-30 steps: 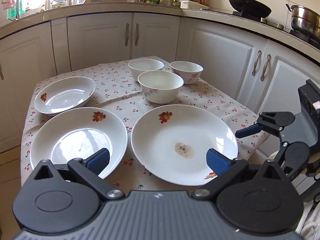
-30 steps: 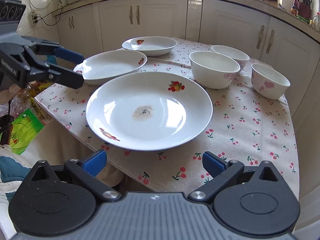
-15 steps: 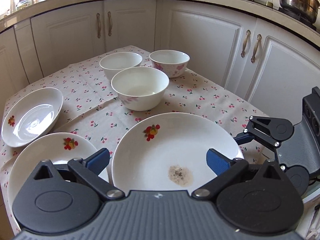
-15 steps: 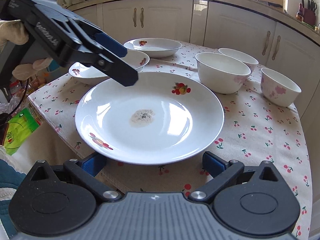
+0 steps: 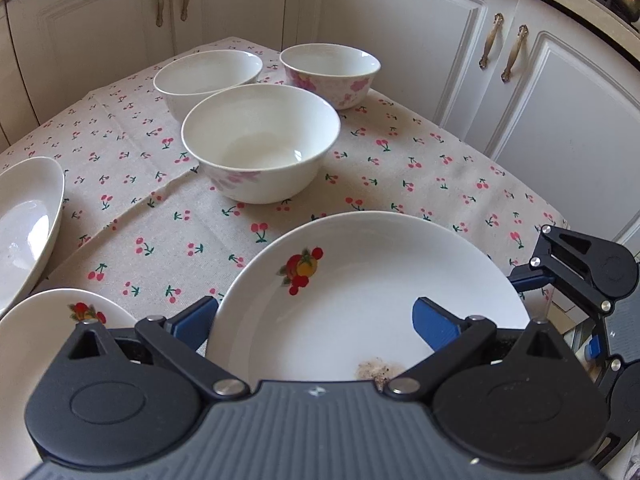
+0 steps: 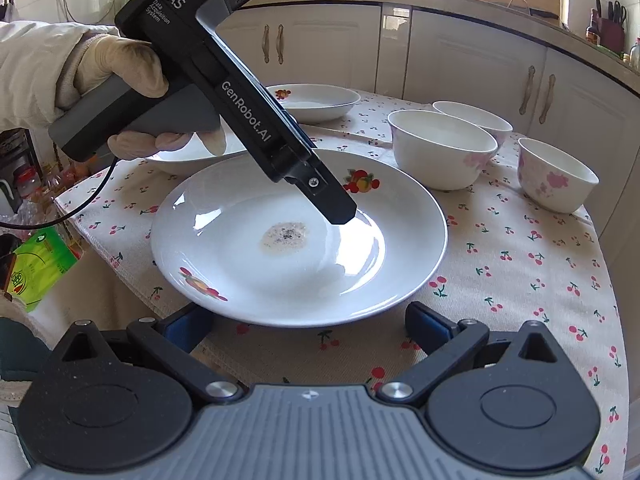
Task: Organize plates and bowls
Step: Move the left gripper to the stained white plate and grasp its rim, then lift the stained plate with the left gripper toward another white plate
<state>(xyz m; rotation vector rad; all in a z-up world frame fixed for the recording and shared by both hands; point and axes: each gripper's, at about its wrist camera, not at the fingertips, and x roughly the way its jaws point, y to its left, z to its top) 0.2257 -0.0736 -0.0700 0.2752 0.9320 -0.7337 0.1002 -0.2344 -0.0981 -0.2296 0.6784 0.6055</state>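
Here, left to right across the table:
Cloth: a cream tablecloth with red cherries (image 5: pixel 432 160) covers the table.
Far-left plates: a small white plate (image 5: pixel 24 216) lies at the left edge; a second white plate with a fruit print (image 5: pixel 48 328) sits at the near-left corner.
Left gripper (image 5: pixel 314 320): blue pads spread wide, holding nothing; one pad lies left of the big plate's rim, the other above its inside. A gloved hand (image 6: pixel 128 72) holds it, tip over that plate.
Big plate: a large white round plate with fruit motifs and a brown stain (image 6: pixel 300 240) sits at the near edge.
Bowls: three white ceramic bowls, the nearest (image 5: pixel 260 140) with pink flowers, stand beyond it toward the far corner.
Right gripper (image 6: pixel 308 320): jaws apart, empty, low at the big plate's near rim.
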